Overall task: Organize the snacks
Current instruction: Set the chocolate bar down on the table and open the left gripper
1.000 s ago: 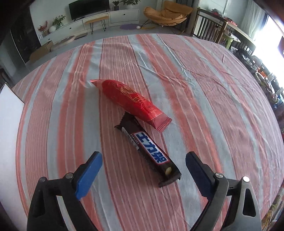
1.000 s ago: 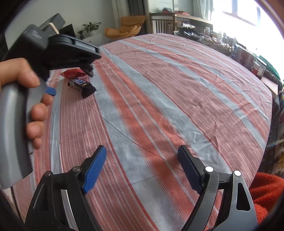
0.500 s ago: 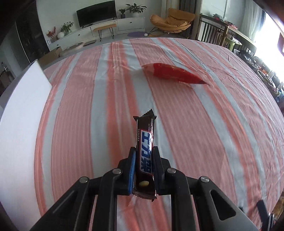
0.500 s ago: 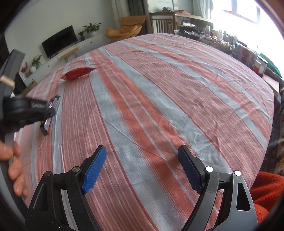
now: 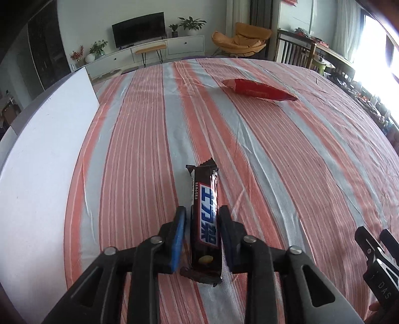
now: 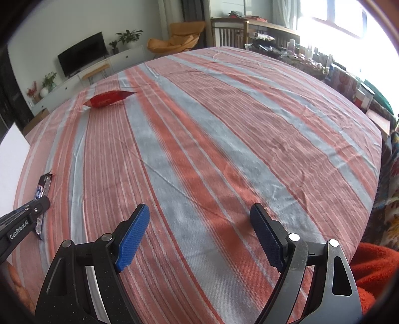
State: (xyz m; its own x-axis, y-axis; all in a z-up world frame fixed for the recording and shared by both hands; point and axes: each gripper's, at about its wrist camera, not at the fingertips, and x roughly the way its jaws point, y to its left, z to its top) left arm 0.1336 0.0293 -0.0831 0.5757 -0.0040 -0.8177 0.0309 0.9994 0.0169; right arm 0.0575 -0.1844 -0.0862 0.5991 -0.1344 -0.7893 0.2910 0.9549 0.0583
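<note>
A striped cloth (image 5: 286, 159) in red and grey covers the table. A white board (image 5: 42, 159) lies along its left edge. Beyond the table, a television (image 5: 138, 29) stands on a long white cabinet (image 5: 149, 53), with potted plants (image 5: 190, 23) beside it. An orange chair (image 5: 240, 40) sits near a dark wooden chair (image 5: 295, 53). An orange blanket (image 6: 374, 271) shows at the lower right.

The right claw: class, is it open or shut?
Open. The right claw shows its blue pads spread wide apart, with only striped tablecloth between them.

Bar (image 5: 205, 219) near — pouch (image 5: 259, 92) beyond, rightward.
</note>
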